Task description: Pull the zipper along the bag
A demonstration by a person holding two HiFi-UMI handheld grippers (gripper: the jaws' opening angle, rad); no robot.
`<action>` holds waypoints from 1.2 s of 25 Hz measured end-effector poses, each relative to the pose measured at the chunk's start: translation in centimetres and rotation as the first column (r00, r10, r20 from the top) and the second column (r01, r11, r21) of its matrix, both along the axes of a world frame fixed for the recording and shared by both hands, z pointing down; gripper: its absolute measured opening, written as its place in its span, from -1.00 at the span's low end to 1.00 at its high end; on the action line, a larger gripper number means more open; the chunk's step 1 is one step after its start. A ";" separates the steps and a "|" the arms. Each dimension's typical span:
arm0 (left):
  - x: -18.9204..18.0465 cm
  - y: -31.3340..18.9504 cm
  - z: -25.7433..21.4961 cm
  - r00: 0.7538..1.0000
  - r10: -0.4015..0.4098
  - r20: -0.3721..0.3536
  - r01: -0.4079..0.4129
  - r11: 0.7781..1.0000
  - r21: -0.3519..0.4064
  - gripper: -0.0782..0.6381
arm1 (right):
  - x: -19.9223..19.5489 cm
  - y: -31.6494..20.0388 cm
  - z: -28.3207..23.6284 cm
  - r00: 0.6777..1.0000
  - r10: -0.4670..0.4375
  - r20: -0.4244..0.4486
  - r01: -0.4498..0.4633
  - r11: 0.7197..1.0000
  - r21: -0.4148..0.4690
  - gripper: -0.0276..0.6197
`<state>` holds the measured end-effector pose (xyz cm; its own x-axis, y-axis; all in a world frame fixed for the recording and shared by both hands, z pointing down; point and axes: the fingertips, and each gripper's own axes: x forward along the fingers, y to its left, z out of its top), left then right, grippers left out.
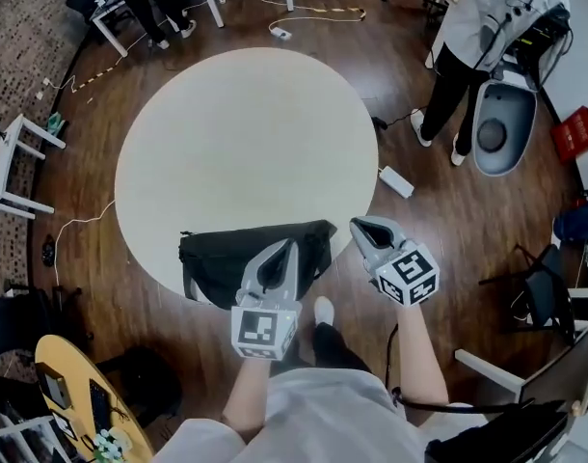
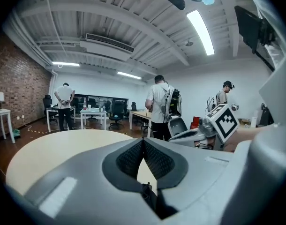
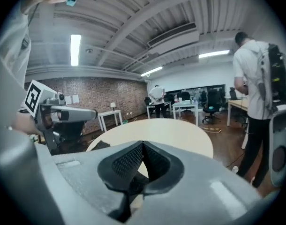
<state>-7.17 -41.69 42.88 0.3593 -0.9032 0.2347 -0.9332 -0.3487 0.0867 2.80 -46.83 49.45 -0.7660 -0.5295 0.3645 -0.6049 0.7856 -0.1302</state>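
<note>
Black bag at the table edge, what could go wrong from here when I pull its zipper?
1. The bag lies right at the near edge of the table; a pull with nothing holding it could drag it off.
2. The left tool and the right tool are both shut and empty, so they might just shove the soft bag instead of catching the zipper tab, which is too small to make out here.

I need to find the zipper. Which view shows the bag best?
The head view: the bag lies nearly whole at the table's near edge. The right gripper view catches only a dark corner; the left gripper view shows none of it.
</note>
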 end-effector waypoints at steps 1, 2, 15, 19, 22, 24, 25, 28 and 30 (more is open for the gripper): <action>0.0 -0.5 0.9 1.000 0.010 0.008 -0.009 1.000 -0.018 -0.73 | -0.6 -0.7 2.0 0.996 -0.069 -0.056 0.067 0.997 -0.045 -0.94; 0.0 -0.9 2.0 1.000 0.020 0.021 -0.019 0.999 -0.041 -0.73 | -1.2 -1.3 4.0 0.983 -0.145 -0.113 0.134 0.986 -0.097 -0.94; 0.0 -2.7 12.6 0.918 0.212 0.336 -0.119 0.953 -0.278 -0.73 | -7.9 -3.0 20.0 0.446 -0.867 -0.225 0.635 0.483 -0.603 -0.94; 1.3 -3.0 14.0 0.824 0.307 0.476 -0.168 0.936 -0.311 -0.61 | -7.6 -2.5 23.0 0.306 -0.915 -0.264 0.606 0.401 -0.686 -0.94; 3.0 -3.3 16.0 0.727 0.407 0.554 -0.225 0.902 -0.367 -0.47 | -7.7 -2.5 23.5 0.272 -0.936 -0.224 0.596 0.347 -0.724 -0.94; 4.2 -3.6 17.8 0.639 0.470 0.608 -0.254 0.876 -0.411 -0.25 | -7.9 -2.5 23.4 0.262 -0.946 -0.188 0.594 0.312 -0.742 -0.94; 4.7 -3.9 18.6 0.601 0.492 0.630 -0.262 0.866 -0.426 -0.20 | -7.9 -2.4 23.3 0.254 -0.950 -0.179 0.592 0.299 -0.748 -0.94; 5.8 -4.7 20.9 0.543 0.528 0.653 -0.257 0.845 -0.469 -0.19 | -8.0 -2.4 23.2 0.228 -0.957 -0.177 0.588 0.281 -0.759 -0.94; 5.9 -5.1 22.6 0.518 0.547 0.657 -0.226 0.829 -0.512 -0.19 | -8.1 -2.4 23.2 0.223 -0.959 -0.177 0.587 0.277 -0.761 -0.94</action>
<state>-1.28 -46.81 65.44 0.1968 -0.5249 0.8281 -0.4765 -0.7894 -0.3871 -5.26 -49.20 72.61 -0.1977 0.6118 0.7659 0.2253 0.7888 -0.5719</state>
